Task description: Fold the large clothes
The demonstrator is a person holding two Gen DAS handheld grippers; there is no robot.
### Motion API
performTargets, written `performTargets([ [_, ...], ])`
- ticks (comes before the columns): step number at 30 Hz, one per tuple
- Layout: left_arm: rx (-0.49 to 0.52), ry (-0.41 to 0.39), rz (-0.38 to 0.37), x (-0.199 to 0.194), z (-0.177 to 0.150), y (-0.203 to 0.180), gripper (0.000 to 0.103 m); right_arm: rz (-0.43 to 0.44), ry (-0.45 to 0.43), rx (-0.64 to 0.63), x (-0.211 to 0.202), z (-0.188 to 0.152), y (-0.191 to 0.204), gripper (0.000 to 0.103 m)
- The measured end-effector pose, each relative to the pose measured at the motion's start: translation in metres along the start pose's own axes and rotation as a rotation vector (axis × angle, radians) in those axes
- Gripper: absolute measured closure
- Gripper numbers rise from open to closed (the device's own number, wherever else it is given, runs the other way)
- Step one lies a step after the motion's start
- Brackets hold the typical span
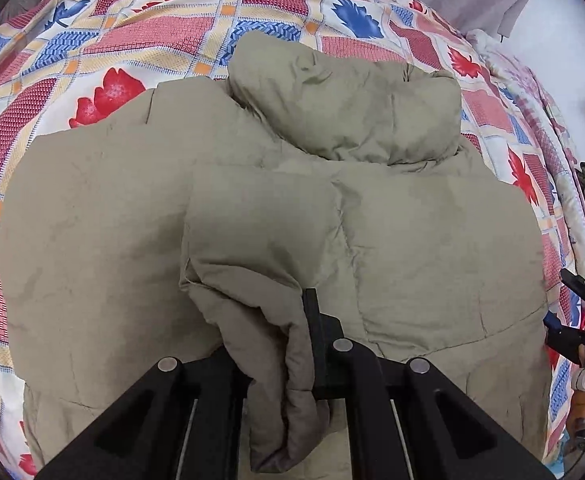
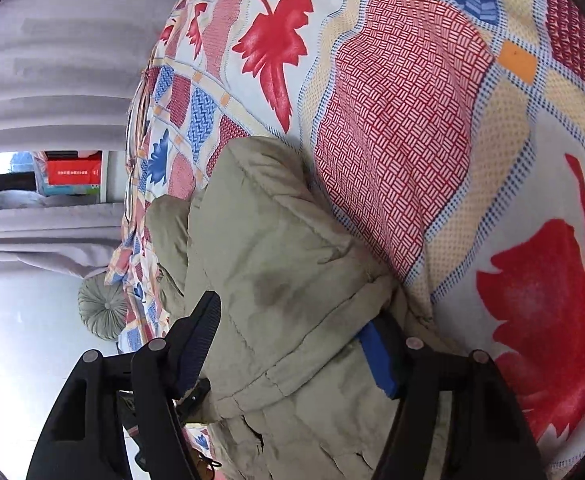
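the left tool (image 1: 288, 344) pinches a sleeve fold of the khaki jacket (image 1: 412, 240) at lower centre; the right tool (image 2: 292, 340) straddles its padding, jaws apart, on the bed (image 2: 412, 120).

left claw (image 1: 276, 344) closed, pinching a fold of cloth between its fingers; right claw (image 2: 292, 344) spread wide, fingers apart, rolled sideways

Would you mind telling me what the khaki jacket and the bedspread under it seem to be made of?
Jacket: looks like matte woven synthetic shell over puffy filling; stitched quilting lines, soft bulges. Bedspread: seemingly printed woven cotton-type cloth, matte, with visible weave texture and creases.
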State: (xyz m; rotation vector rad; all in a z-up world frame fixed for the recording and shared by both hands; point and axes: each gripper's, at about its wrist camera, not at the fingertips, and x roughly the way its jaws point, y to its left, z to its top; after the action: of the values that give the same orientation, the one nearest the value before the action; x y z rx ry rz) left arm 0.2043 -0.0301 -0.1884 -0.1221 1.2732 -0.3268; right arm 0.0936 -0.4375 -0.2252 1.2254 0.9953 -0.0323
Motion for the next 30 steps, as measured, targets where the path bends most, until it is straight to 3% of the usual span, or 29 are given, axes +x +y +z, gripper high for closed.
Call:
performTargets([
  [6,-0.003,-0.013,0.002,-0.019,0.007,0.007,0.093,-0.103,0.032,-0.134,-0.003,-0.012,0.019,0.031],
  [7,-0.006,-0.017,0.006,-0.022,0.008,0.01,0.089,-0.106,0.036,-0.133,-0.002,-0.012,0.018,0.031],
  [9,-0.02,-0.041,0.064,-0.03,0.01,0.015,0.055,-0.112,0.036,-0.107,0.0,-0.01,0.013,0.031],
  [10,-0.032,-0.072,0.091,-0.034,0.011,0.018,0.029,-0.111,0.031,-0.094,0.001,-0.009,0.011,0.031],
  [11,-0.041,-0.105,0.101,-0.038,0.011,0.022,0.026,-0.113,0.024,-0.086,0.001,-0.009,0.01,0.031],
  [17,-0.074,-0.1,0.146,-0.047,0.015,0.042,0.026,-0.101,0.018,-0.034,0.001,-0.008,0.005,0.031],
  [20,-0.061,-0.104,0.152,-0.056,0.013,0.041,0.027,-0.123,0.051,-0.085,-0.008,-0.014,0.016,0.031],
  [21,-0.045,-0.114,0.157,-0.059,0.013,0.037,0.032,-0.146,0.057,-0.115,-0.013,-0.018,0.022,0.031],
  [22,-0.025,-0.117,0.159,-0.061,0.013,0.034,0.046,-0.181,0.046,-0.16,-0.021,-0.024,0.029,0.031],
  [23,-0.006,-0.111,0.163,-0.062,0.014,0.031,0.053,-0.206,0.035,-0.194,-0.027,-0.03,0.035,0.031],
  [24,0.005,-0.113,0.16,-0.064,0.014,0.028,0.054,-0.238,0.022,-0.236,-0.033,-0.036,0.041,0.031],
  [25,0.015,-0.118,0.147,-0.065,0.015,0.026,0.054,-0.285,-0.007,-0.297,-0.041,-0.043,0.051,0.034],
  [27,0.035,-0.124,0.134,-0.064,0.018,0.017,0.054,-0.355,-0.064,-0.412,-0.048,-0.047,0.069,0.083],
  [30,0.059,-0.1,0.15,-0.049,0.016,0.006,0.054,-0.391,-0.094,-0.48,-0.043,-0.038,0.087,0.084],
])
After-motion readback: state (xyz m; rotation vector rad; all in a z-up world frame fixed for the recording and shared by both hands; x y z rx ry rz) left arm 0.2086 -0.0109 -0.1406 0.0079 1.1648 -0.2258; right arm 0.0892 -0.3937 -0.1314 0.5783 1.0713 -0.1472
